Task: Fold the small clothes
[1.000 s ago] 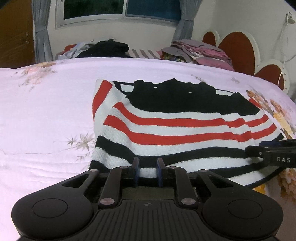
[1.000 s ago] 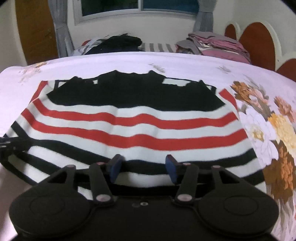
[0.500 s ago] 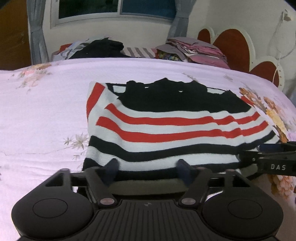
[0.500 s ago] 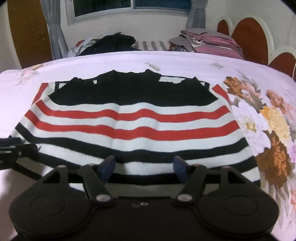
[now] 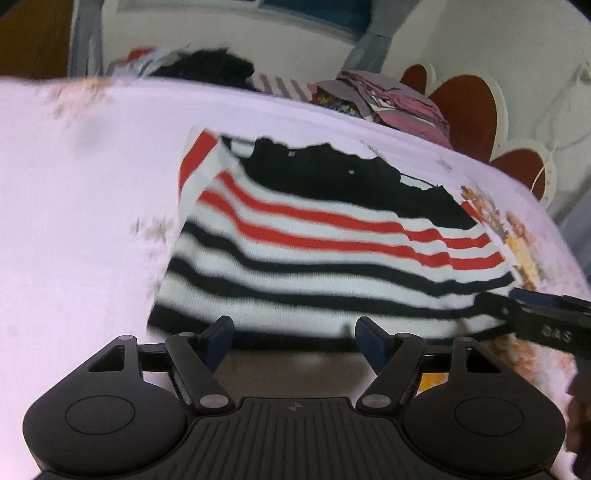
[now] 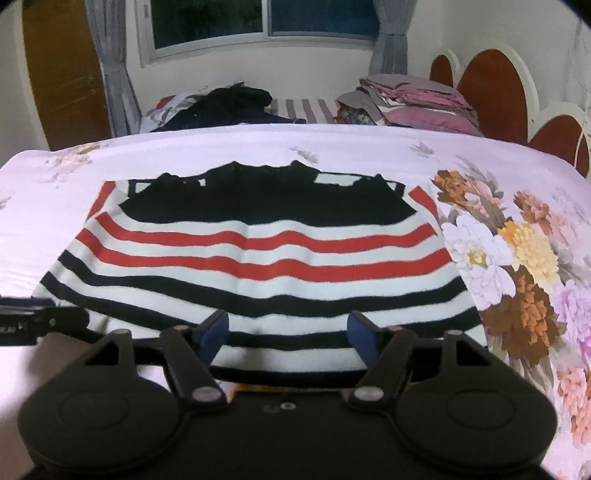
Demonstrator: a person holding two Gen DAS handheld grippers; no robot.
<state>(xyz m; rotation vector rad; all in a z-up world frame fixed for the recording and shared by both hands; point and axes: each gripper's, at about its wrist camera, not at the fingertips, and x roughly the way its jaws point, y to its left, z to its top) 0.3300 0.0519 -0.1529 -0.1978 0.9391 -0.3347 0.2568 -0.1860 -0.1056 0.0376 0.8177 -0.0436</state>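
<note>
My left claw (image 5: 295, 338) is wide, with nothing between its blue pads. My right claw (image 6: 288, 334) is wide too and holds nothing. Both hang just over the near edge of the striped sweater (image 6: 258, 258), and neither one touches it.

The sweater lies flat and folded on the bed (image 6: 221, 147). It has a black top, then red stripes, then black stripes on white.

My right view is sharp. It shows the big flower print (image 6: 517, 266) on the bed cover, just to the right of the sweater. It also shows the window (image 6: 258, 26) and the brown door (image 6: 62, 74) far behind the sweater. The tip of my left claw pokes in at the sweater's near left corner.

My left view is blurry. It shows only a bit of the flowers past the sweater's right edge. It shows my right claw (image 5: 535, 325) from the side, at the sweater's near right corner.

Behind the sweater, past the bed, I see a dark pile of clothes (image 6: 229, 107) and a pink folded stack (image 6: 417, 103). A red and white headboard (image 6: 491, 96) stands to the right of the stack. Grey curtains (image 6: 110, 74) hang by the window.

A second ago my left claw was pinched nearly shut on the sweater's edge, and my right claw was narrower than now. Now both have let go. The sweater lies where it did.
</note>
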